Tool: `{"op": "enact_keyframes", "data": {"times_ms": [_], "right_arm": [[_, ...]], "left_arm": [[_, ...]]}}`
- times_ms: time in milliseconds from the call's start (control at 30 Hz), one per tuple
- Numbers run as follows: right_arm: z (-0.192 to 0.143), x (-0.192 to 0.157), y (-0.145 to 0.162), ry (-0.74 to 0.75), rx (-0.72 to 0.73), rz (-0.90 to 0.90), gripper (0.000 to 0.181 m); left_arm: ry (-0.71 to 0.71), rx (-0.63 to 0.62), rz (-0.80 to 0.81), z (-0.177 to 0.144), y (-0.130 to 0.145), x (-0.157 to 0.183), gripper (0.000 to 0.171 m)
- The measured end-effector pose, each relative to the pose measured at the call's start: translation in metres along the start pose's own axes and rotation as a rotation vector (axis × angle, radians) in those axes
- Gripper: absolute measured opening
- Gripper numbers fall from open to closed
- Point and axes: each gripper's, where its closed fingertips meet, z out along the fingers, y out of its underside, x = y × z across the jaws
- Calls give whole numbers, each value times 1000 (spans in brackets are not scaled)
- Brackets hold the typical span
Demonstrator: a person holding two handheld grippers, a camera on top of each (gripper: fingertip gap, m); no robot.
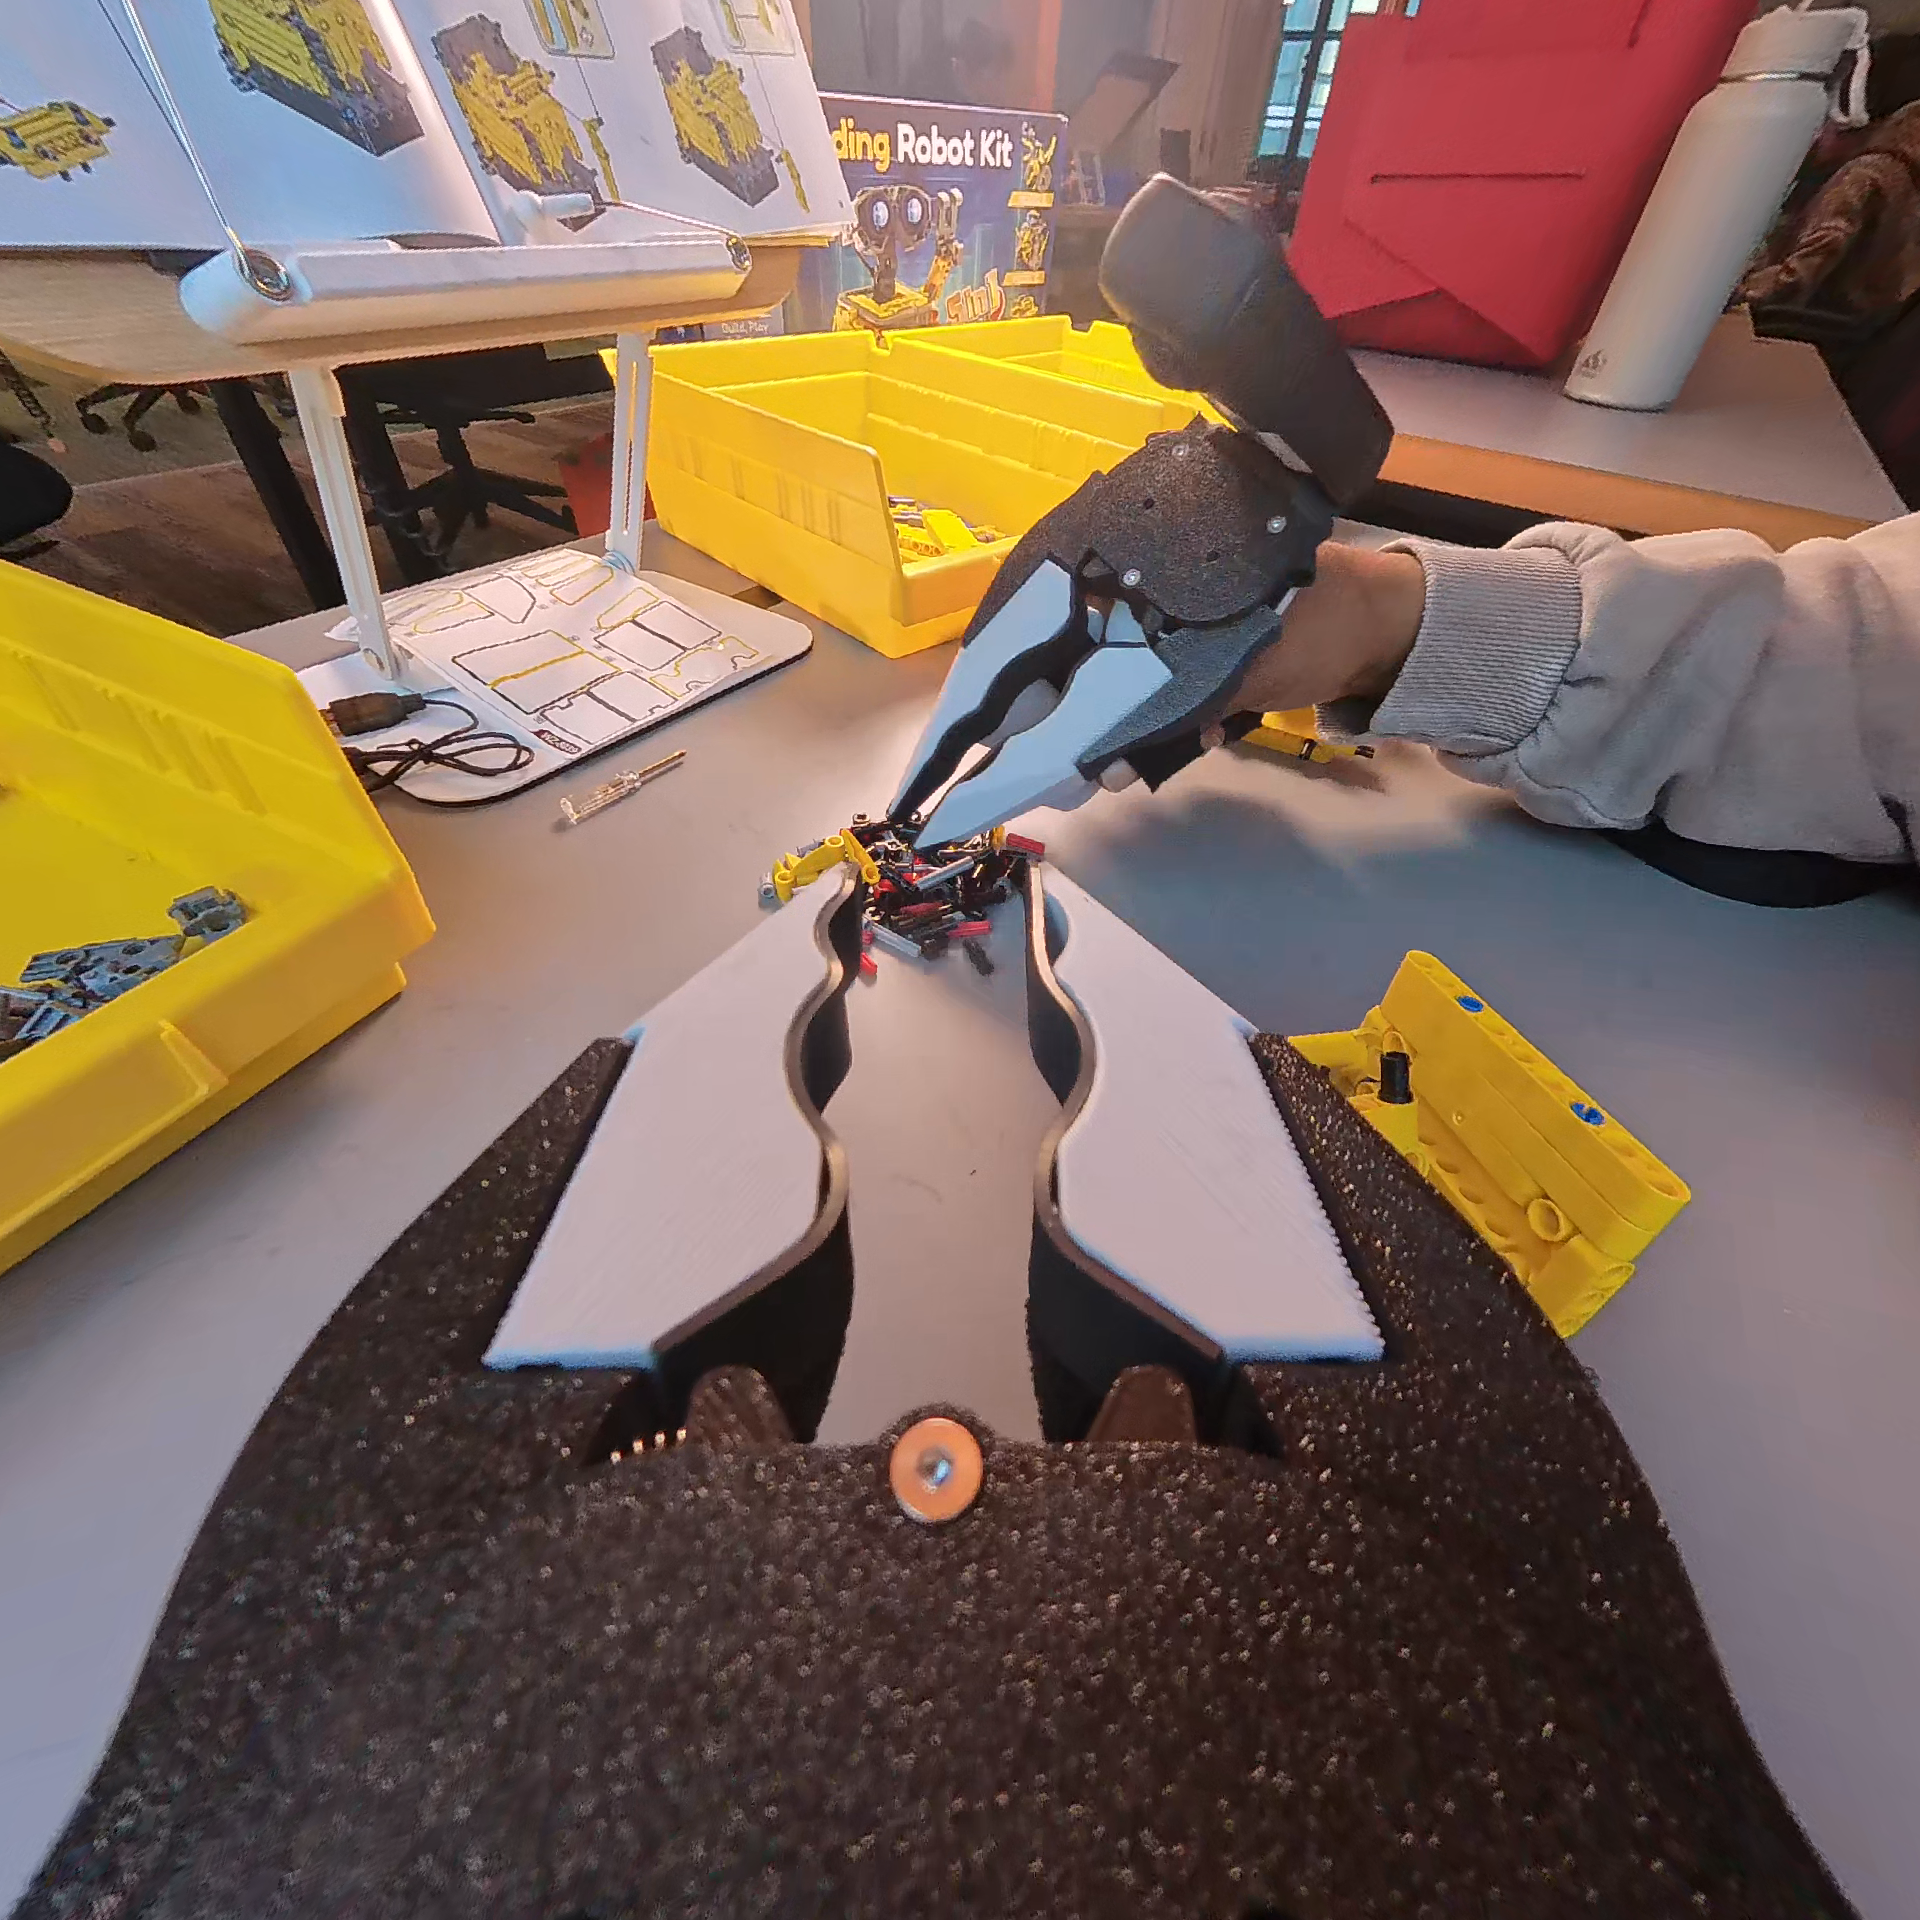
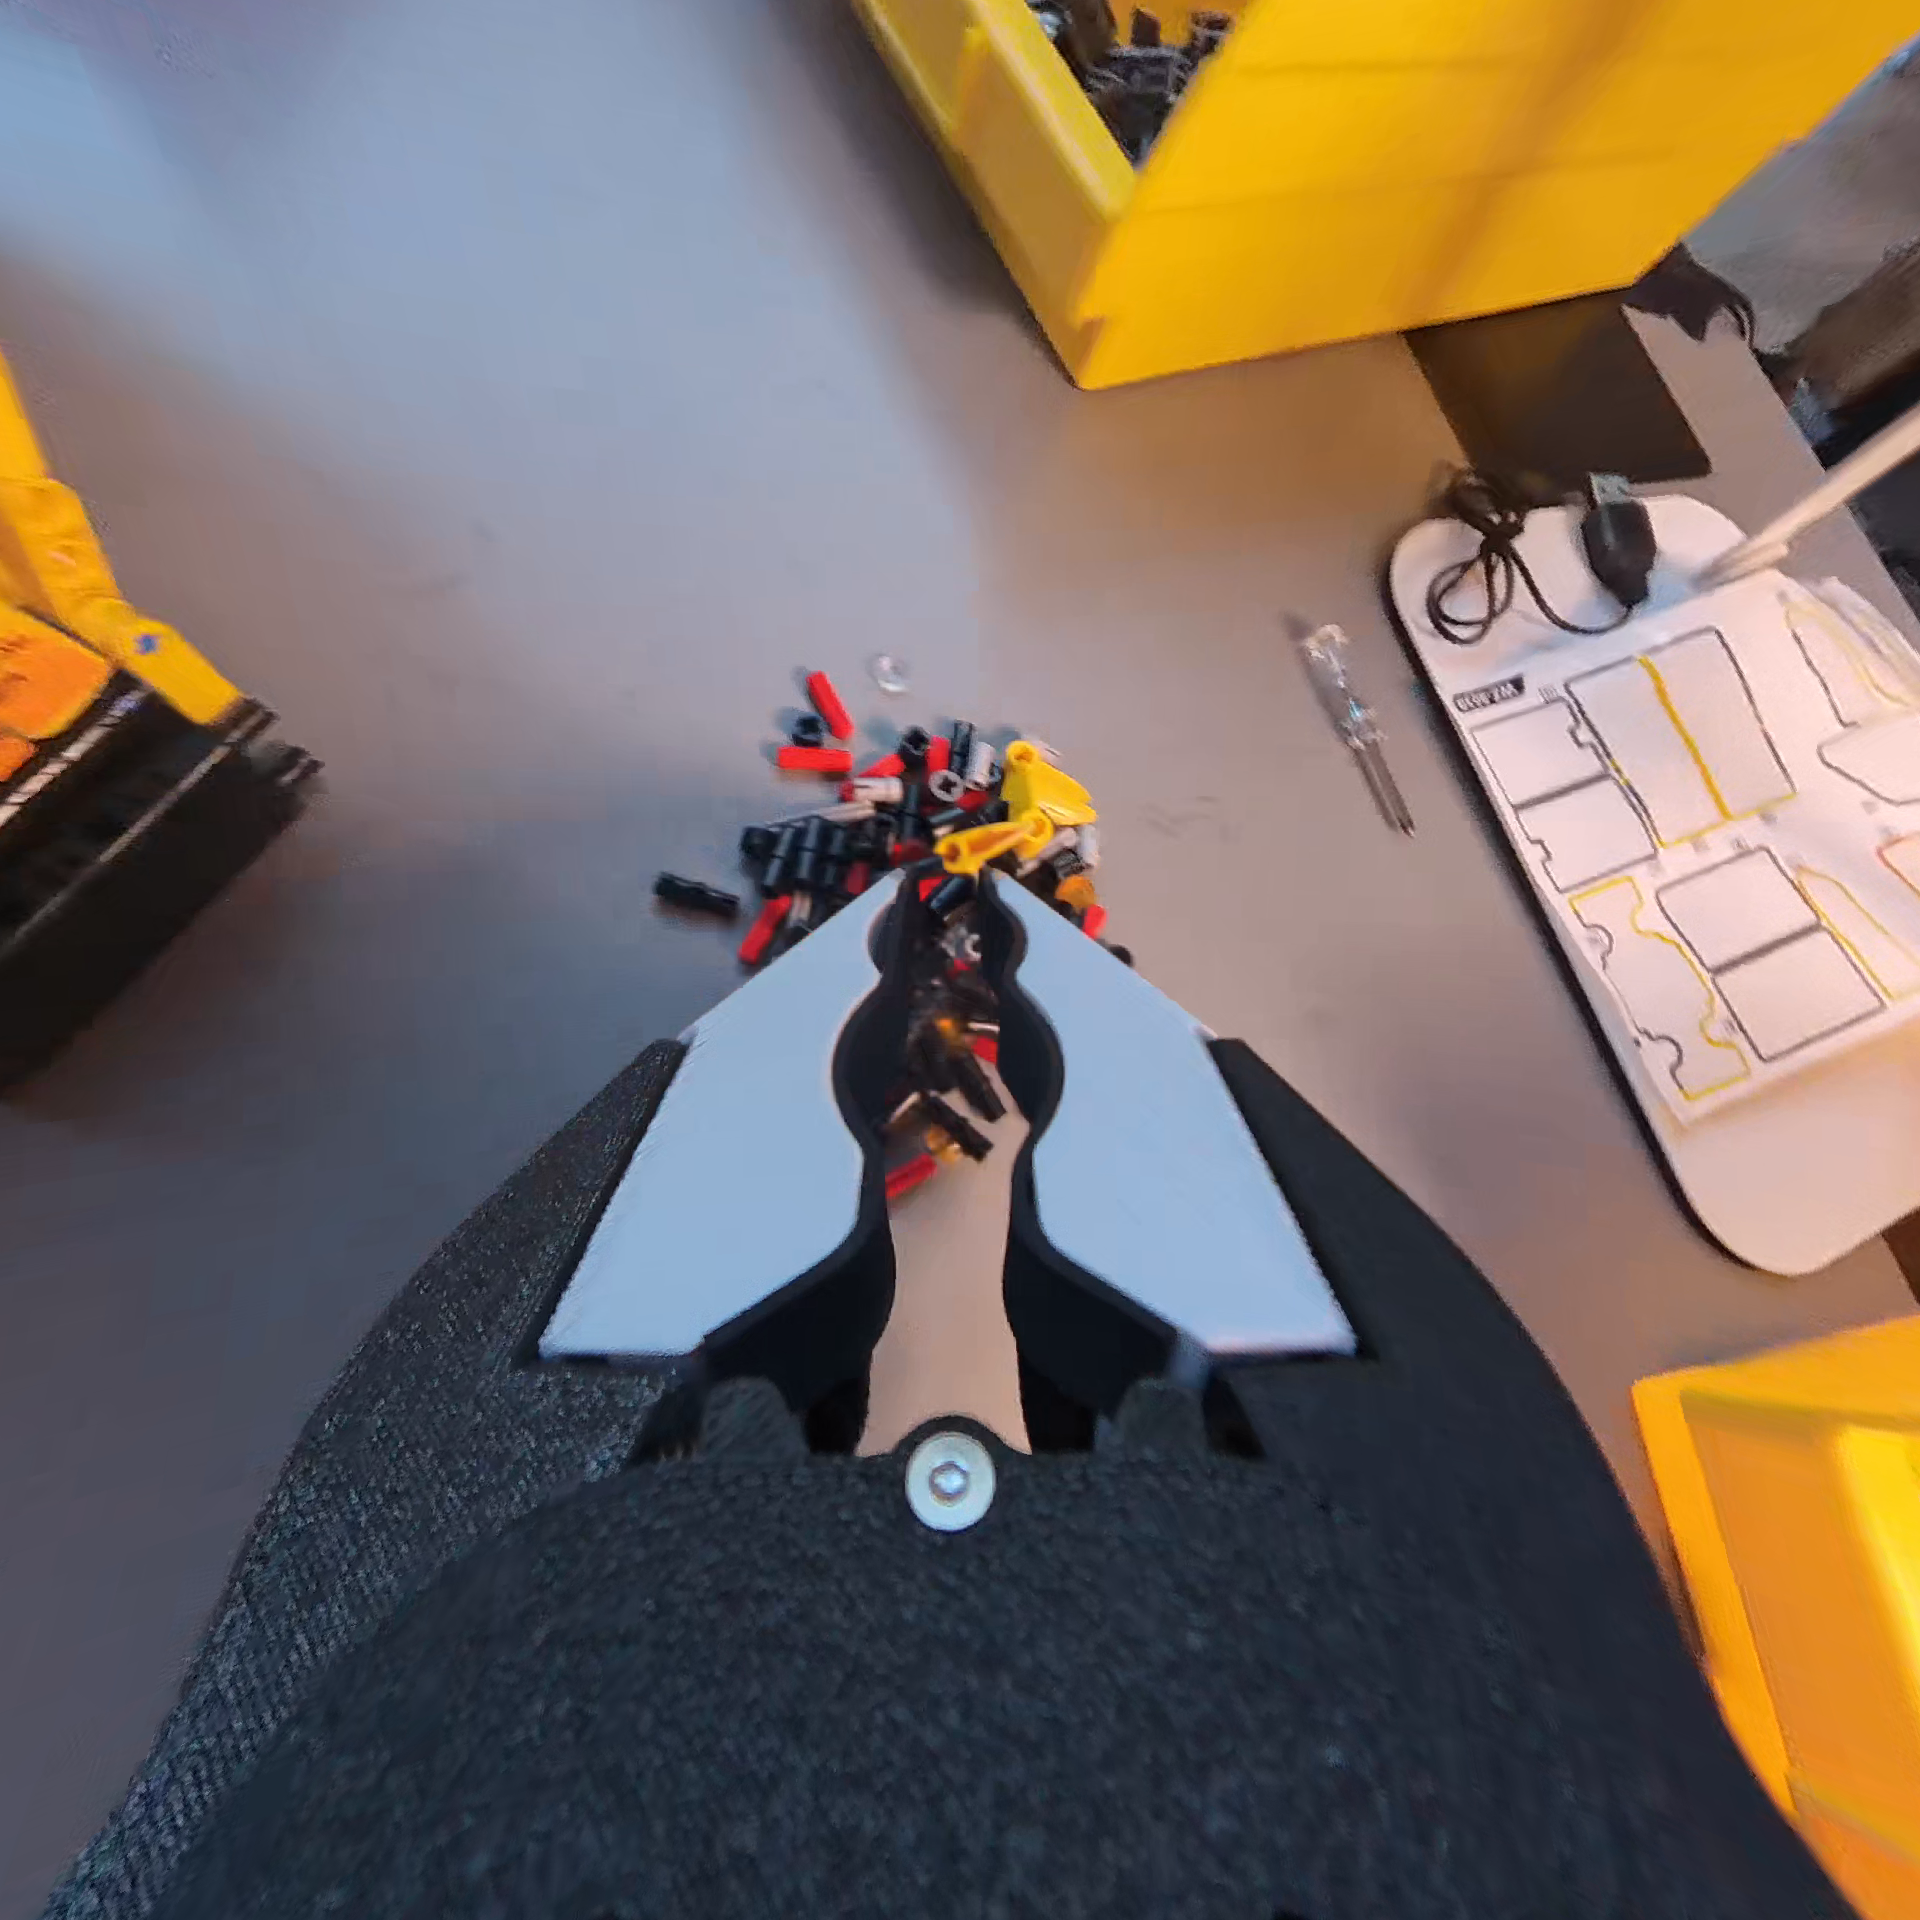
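Hovering narrowly parted over the pile of small pins (image 2: 914, 831), the right gripper (image 2: 945, 883) is gripping nothing; pins look light, rigid, best pinched singly, while the left gripper (image 1: 940, 883) is standing wide beside it

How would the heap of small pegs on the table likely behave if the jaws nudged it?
The pile of pegs is loose, so it would probably scatter. Its short round pieces look apt to roll on the smooth table, and likely weigh little.

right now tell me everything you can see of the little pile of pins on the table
The pile of pins is a loose heap of small plastic connector pegs, mostly black and red, some grey, with a few yellow angled pieces at one edge. It lies on the grey table. The right gripper dips its tips into it; the left gripper flanks it, open.
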Motion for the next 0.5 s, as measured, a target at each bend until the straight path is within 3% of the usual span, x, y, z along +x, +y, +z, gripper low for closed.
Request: {"op": "enact_keyframes", "data": {"times_ms": [267,400,500], "right_arm": [[-4,10,-4,34,51,33,17],[-39,22,-46,71,273,72,17],[-75,11,-77,-14,443,67,18]], "left_arm": [[15,-9,-17,0,1,2,29],[21,3,-30,-2,-1,2,29],[55,3,-60,-6,-3,3,30]]}}
